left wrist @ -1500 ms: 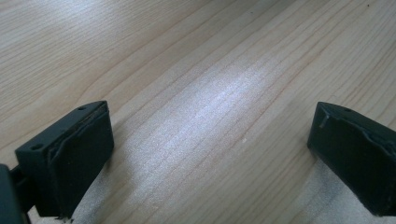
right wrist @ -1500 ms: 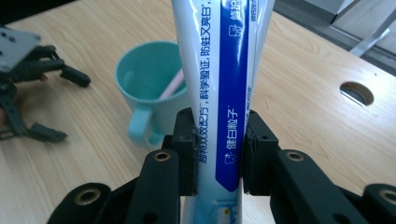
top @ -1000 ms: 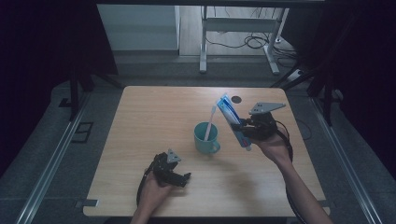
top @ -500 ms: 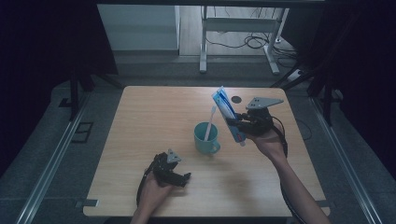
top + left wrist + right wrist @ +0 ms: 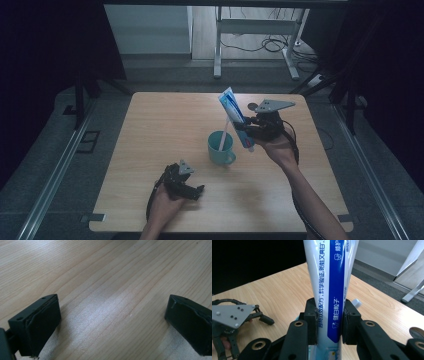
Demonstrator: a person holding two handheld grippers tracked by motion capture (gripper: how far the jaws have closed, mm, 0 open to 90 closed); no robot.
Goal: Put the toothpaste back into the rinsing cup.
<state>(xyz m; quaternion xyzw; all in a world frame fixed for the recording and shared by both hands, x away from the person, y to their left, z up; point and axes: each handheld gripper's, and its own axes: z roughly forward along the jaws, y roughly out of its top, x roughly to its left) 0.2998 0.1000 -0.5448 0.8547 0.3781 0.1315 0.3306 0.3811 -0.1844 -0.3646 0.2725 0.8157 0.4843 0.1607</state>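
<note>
On the wooden table (image 5: pixel 150 130) stands a teal mug (image 5: pixel 220 148). Just beside and above it, the right gripper (image 5: pixel 248 128) clenches a tilted toothpaste tube (image 5: pixel 234 113). The left gripper (image 5: pixel 192 191) rests released on the table.

Premises are presenting as a lab or test workspace. A bare wooden table (image 5: pixel 150 200) is standing between dark curtains (image 5: pixel 45 60), metal floor rails (image 5: pixel 50 185) are flanking it, and loose cables (image 5: pixel 260 45) are trailing beneath a metal-framed desk (image 5: pixel 250 25) behind.
</note>
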